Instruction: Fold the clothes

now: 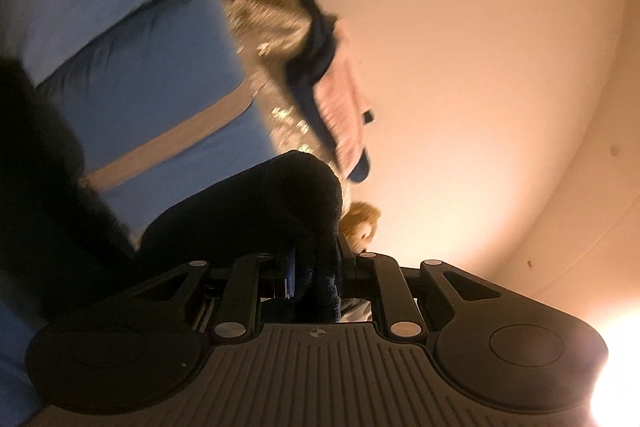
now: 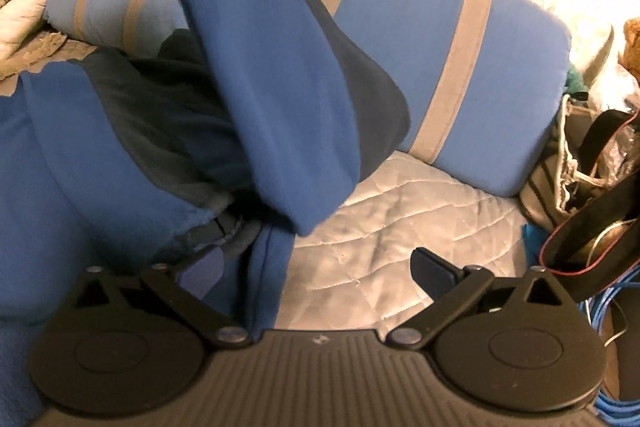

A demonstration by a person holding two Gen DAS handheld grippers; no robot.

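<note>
A blue garment with navy panels (image 2: 260,67) hangs down from the top of the right wrist view, and its lower part lies bunched on the bed at the left. My right gripper (image 2: 316,267) stands wide open low over the bed. One strip of the blue cloth runs down between its jaws near the left finger, and the pads do not press on it. The right fingertip (image 2: 432,271) is bare. In the left wrist view my left gripper (image 1: 316,283) is shut on a fold of the dark garment (image 1: 240,211), held up against the wall.
A blue pillow with tan stripes (image 2: 440,27) lies across the grey quilted bedspread (image 2: 380,207). Bags, straps and blue cables (image 2: 592,211) crowd the right side. A pink and navy cloth (image 1: 340,99) and a stuffed toy (image 1: 360,223) lie by the peach wall (image 1: 480,67).
</note>
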